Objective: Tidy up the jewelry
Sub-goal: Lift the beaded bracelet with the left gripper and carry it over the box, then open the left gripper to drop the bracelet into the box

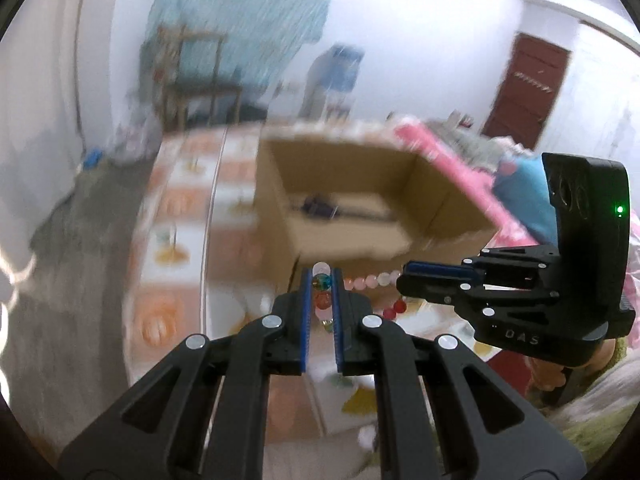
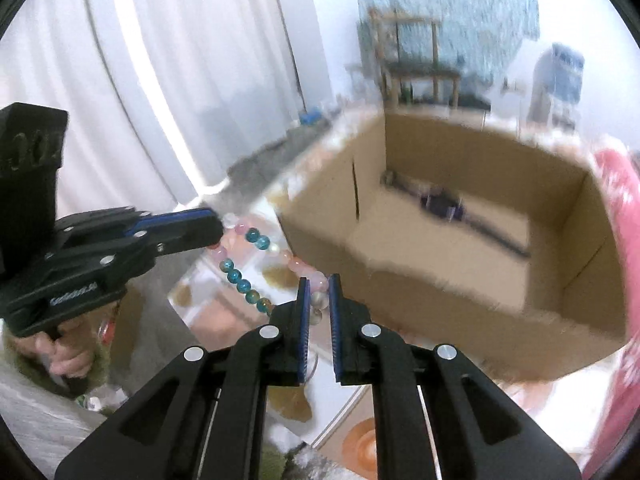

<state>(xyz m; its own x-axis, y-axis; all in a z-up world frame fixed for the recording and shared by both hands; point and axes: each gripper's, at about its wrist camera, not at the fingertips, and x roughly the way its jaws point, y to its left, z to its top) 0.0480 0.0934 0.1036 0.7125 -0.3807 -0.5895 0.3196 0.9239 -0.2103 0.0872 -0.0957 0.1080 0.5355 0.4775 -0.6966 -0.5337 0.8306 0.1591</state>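
A string of glass beads (image 2: 250, 258), pink, clear, teal and red, hangs stretched in the air between my two grippers. My left gripper (image 1: 322, 276) is shut on one end, with beads (image 1: 322, 298) pinched between its blue pads. My right gripper (image 2: 318, 286) is shut on the other end, a pale bead showing between its pads. In the left wrist view the right gripper (image 1: 404, 280) comes in from the right. In the right wrist view the left gripper (image 2: 218, 226) comes in from the left. Just beyond stands an open cardboard box (image 2: 404, 272) with a dark item (image 2: 442, 204) on its floor.
The box (image 1: 280, 208) stands on a table with an orange-and-white patterned cloth (image 1: 176, 208). A pink object (image 1: 448, 168) lies along the box's right side. White curtains (image 2: 180, 80) hang at the left, and a wooden chair (image 2: 416, 60) stands behind.
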